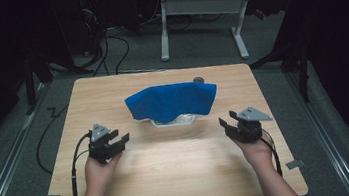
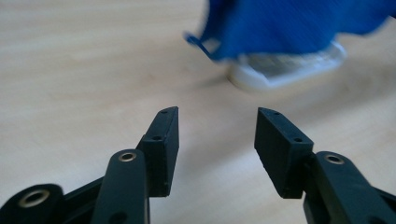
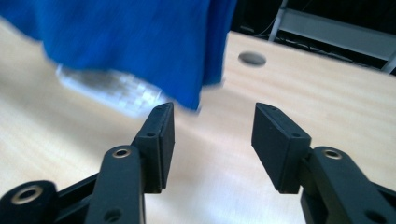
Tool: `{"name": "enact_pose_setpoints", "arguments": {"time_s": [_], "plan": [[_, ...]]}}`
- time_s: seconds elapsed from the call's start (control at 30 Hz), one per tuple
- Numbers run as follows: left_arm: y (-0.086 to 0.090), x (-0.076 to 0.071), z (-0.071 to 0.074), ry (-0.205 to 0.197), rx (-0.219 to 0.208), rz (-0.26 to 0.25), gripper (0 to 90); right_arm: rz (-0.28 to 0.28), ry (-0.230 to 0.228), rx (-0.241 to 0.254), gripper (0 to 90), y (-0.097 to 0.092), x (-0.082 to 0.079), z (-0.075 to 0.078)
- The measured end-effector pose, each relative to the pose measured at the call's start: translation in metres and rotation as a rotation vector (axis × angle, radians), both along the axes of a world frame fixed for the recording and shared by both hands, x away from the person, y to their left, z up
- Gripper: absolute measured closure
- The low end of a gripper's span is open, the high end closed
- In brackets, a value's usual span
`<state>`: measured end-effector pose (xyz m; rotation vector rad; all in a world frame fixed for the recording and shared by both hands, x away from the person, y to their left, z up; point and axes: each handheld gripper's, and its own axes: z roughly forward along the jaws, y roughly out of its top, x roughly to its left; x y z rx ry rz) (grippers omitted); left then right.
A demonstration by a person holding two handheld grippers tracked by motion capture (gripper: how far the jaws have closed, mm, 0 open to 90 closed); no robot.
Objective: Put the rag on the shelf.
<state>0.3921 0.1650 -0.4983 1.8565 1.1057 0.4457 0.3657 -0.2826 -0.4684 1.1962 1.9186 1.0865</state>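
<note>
Blue cloth (image 1: 172, 101) lies draped over a clear plastic container (image 1: 174, 121) near the middle of the wooden table (image 1: 172, 174); the container's front edge shows below the cloth's hem. Left gripper (image 1: 118, 138) sits at the left of the cloth, apart from it, jaws spread wide with nothing between them. Right gripper (image 1: 226, 120) sits at the right, also apart from the cloth, jaws spread and empty. A small dark round hole (image 3: 252, 58) shows in the tabletop behind the cloth's right corner.
</note>
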Motion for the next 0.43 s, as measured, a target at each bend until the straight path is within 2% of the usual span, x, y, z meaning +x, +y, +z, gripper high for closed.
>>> {"name": "enact_pose_setpoints", "arguments": {"time_s": [0.1,0.17,0.23,0.27,0.33,0.4,0.43], "plan": [[-0.007,-0.027,-0.014,0.011,0.022,-0.044,49.0,0.005,0.016,-0.011,47.2,-0.001,-0.025,-0.015],[-0.012,-0.048,-0.025,0.057,0.029,-0.090,48.7,0.014,0.032,-0.021,45.2,-0.002,-0.045,-0.027],[-0.016,-0.060,-0.027,0.082,0.023,-0.118,48.7,0.032,0.054,-0.031,45.2,-0.001,-0.060,-0.036],[-0.019,-0.066,-0.028,0.071,0.040,-0.133,48.6,0.043,0.072,-0.026,45.1,0.000,-0.067,-0.039],[-0.024,-0.070,-0.027,0.045,0.089,-0.145,48.2,0.060,0.086,-0.024,45.1,0.002,-0.076,-0.042],[-0.027,-0.068,-0.028,0.034,0.115,-0.142,47.6,0.071,0.066,-0.043,45.1,0.005,-0.079,-0.041],[-0.027,-0.067,-0.029,0.039,0.111,-0.139,47.3,0.069,0.061,-0.053,45.0,0.006,-0.078,-0.040]]}}
